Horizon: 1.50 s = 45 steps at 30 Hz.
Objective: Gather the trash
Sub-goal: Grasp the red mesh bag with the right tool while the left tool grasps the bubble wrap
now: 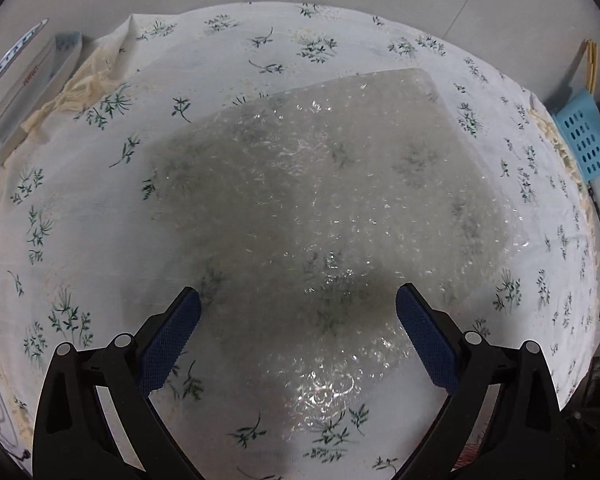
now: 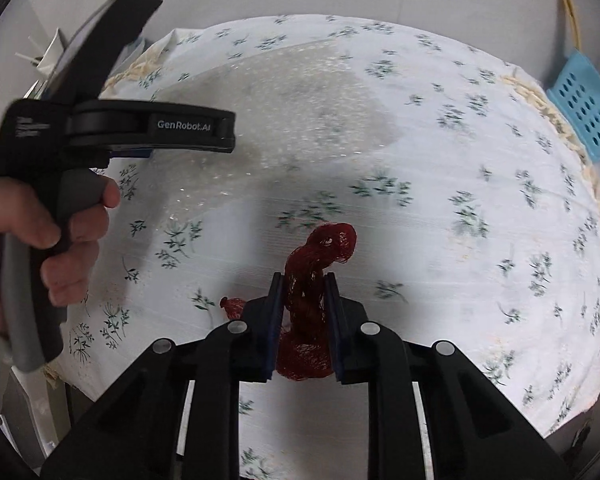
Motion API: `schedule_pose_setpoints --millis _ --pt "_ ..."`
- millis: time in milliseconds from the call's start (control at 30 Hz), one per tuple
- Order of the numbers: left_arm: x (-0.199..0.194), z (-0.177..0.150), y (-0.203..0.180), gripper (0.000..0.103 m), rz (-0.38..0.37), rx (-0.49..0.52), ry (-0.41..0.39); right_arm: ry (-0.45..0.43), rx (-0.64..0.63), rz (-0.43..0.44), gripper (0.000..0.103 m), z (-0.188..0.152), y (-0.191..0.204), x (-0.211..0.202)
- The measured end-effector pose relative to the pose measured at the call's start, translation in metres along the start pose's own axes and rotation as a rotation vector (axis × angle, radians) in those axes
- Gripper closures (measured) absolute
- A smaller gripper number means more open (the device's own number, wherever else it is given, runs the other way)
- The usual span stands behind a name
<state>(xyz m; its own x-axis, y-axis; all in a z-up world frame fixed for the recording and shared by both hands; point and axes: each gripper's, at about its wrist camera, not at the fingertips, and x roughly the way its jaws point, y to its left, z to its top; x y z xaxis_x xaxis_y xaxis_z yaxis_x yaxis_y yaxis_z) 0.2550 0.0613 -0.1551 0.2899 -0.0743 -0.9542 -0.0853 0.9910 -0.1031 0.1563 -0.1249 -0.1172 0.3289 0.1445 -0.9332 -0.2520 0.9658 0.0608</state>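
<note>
A large clear sheet of bubble wrap [image 1: 324,208] lies flat on the floral tablecloth [image 1: 80,216]. My left gripper [image 1: 298,302] is open just above the sheet's near part, its blue pads on either side and nothing between them. In the right wrist view the sheet [image 2: 284,120] lies at the far left of the table, with the left gripper's body [image 2: 152,128] held by a hand above it. My right gripper [image 2: 303,280] is shut on a red mesh net [image 2: 320,264], which bunches up between the pads and sticks out past the tips.
A blue perforated basket [image 1: 584,136] stands at the table's right edge; it also shows in the right wrist view [image 2: 580,108]. A white box and a patterned plate [image 1: 16,80] sit at the far left. A grey wall runs behind the table.
</note>
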Motion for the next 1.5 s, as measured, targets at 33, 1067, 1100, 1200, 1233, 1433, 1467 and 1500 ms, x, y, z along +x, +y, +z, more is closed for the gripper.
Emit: schedule_pose_setpoints --millis 33,1067,1100,1200,1233,1433,1467,1500 --pt "0.001 0.001 -0.002 0.01 0.013 0.008 -0.006 -0.004 0.009 -0.004 0.084 -0.001 -0.006 -0.003" --pt "-0.037 -0.009 -0.023 0.093 -0.019 0.041 -0.042 -0.066 0.106 0.031 0.084 -0.018 -0.042 -0.029" --pt "-0.04 -0.012 -0.023 0.093 -0.026 0.041 -0.043 -0.069 0.107 0.03 0.084 -0.019 -0.042 -0.031" --pt "-0.052 -0.025 -0.023 0.093 -0.05 0.036 -0.043 -0.081 0.113 0.031 0.084 -0.02 -0.044 -0.036" --pt "-0.054 -0.027 -0.022 0.093 -0.055 0.036 -0.042 -0.085 0.114 0.031 0.084 -0.02 -0.045 -0.038" --pt "-0.074 -0.052 -0.026 0.093 -0.073 0.054 -0.04 -0.107 0.117 0.03 0.084 -0.024 -0.047 -0.051" --pt "-0.077 -0.056 -0.026 0.093 -0.07 0.06 -0.041 -0.111 0.117 0.029 0.084 -0.025 -0.048 -0.053" --pt "-0.08 -0.061 -0.027 0.093 -0.066 0.063 -0.04 -0.115 0.118 0.028 0.084 -0.027 -0.048 -0.056"
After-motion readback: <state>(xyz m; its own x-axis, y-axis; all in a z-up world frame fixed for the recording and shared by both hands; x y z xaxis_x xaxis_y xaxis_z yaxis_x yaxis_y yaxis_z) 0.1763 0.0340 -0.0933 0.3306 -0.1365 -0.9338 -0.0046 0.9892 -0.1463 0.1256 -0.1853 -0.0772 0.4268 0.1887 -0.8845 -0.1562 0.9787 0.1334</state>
